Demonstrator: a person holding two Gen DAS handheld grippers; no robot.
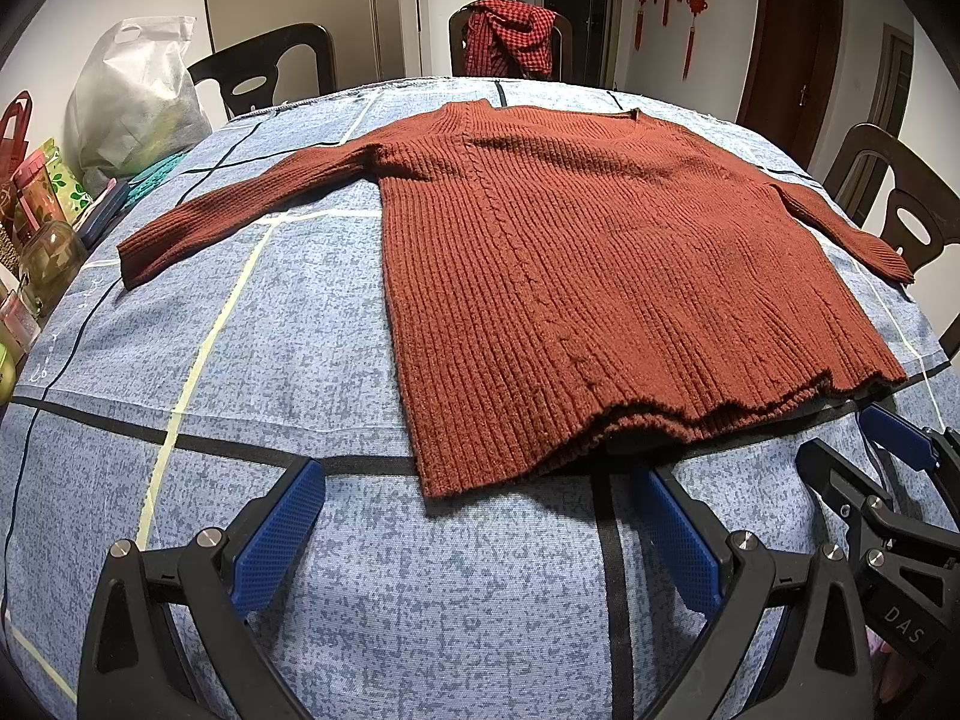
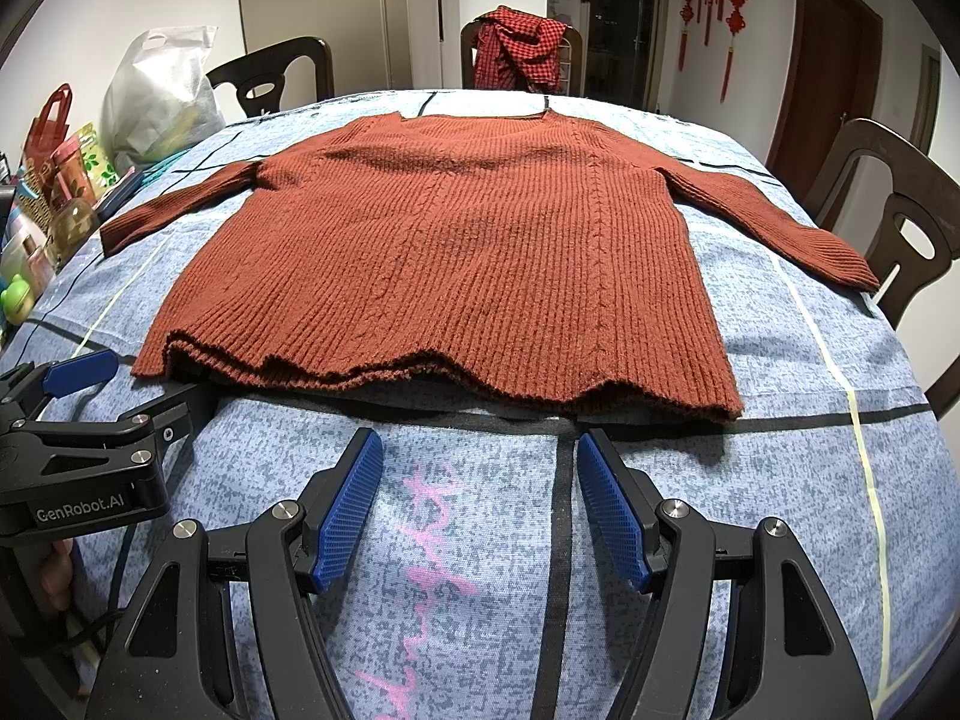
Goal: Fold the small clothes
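One rust sweater (image 2: 456, 264), two hand-held grippers, three chairs, one checked cloth (image 2: 522, 48), one white bag (image 2: 162, 102).

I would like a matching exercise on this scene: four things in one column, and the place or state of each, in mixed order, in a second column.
Things:
1. sweater
2. checked cloth
3. white bag
4. right gripper

Places or states:
A. draped over the far chair
B. open, holding nothing
C. spread flat on the table
D. standing at the table's left edge

Pairs: 1-C, 2-A, 3-D, 4-B
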